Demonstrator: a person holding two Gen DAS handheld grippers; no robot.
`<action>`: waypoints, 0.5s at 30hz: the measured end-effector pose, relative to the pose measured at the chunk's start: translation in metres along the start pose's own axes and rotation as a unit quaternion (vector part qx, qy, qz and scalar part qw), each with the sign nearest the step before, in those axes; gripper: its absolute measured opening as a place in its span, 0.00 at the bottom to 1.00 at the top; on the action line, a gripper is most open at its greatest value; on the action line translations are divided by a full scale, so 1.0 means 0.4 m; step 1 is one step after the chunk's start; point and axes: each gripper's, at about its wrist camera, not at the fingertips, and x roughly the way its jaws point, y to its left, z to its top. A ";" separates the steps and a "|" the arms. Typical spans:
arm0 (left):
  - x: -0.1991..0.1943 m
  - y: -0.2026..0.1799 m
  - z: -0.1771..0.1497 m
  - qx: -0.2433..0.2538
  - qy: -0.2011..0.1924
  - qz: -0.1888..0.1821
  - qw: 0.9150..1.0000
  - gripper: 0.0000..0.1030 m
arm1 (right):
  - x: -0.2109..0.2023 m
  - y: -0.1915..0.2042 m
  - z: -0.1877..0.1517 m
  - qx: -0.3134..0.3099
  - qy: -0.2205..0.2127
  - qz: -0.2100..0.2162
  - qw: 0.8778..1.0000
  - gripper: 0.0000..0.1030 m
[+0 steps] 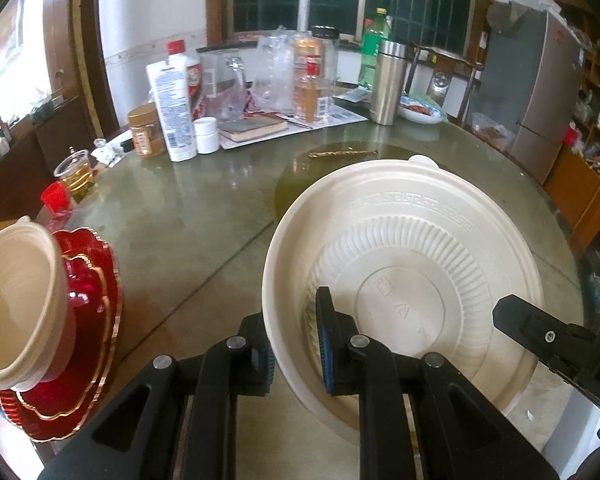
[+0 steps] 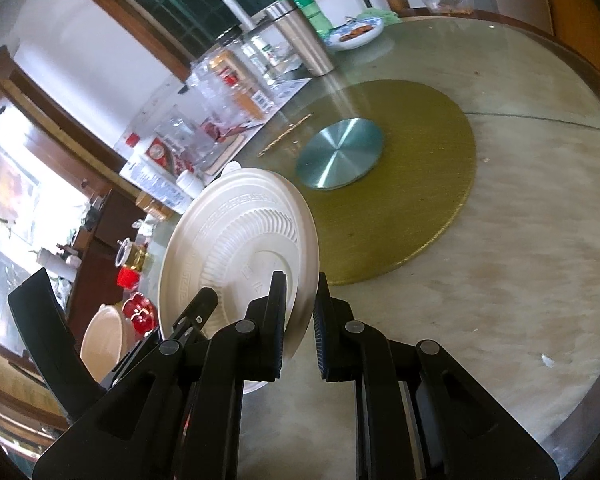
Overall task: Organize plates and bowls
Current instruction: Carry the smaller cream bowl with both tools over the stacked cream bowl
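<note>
A large cream plastic plate (image 1: pixel 420 272) with a ribbed rim is held tilted above the table. My left gripper (image 1: pixel 296 344) straddles its left rim, one finger on each side, shut on it. My right gripper (image 2: pixel 300 320) straddles the opposite rim of the plate (image 2: pixel 236 248); its right pad stands a little off the rim, so its grip is unclear. Its tip (image 1: pixel 540 328) shows in the left wrist view. At the left, a cream bowl (image 1: pixel 16 300) sits on stacked red gold-edged plates (image 1: pixel 88 360); the bowl also shows in the right wrist view (image 2: pixel 100 344).
The round glass-topped table (image 1: pixel 188 232) carries a gold disc (image 2: pixel 416 184) with a metal turntable hub (image 2: pixel 340 152). Bottles, jars, a steel flask (image 1: pixel 388 80), a book and a dish of food (image 1: pixel 420 110) crowd the far side. A cup of tea (image 1: pixel 76 172) and a red cap stand at the left.
</note>
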 end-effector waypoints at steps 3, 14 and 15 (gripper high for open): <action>-0.016 0.021 -0.001 -0.006 -0.005 0.003 1.000 0.16 | -0.005 0.028 -0.007 -0.011 0.001 0.006 1.000 0.12; -0.076 0.126 0.004 -0.039 -0.025 0.022 0.999 0.17 | 0.003 0.143 -0.031 -0.054 0.010 0.037 0.998 0.12; -0.079 0.138 0.005 -0.043 -0.026 0.025 0.998 0.17 | 0.005 0.154 -0.034 -0.058 0.012 0.039 0.997 0.12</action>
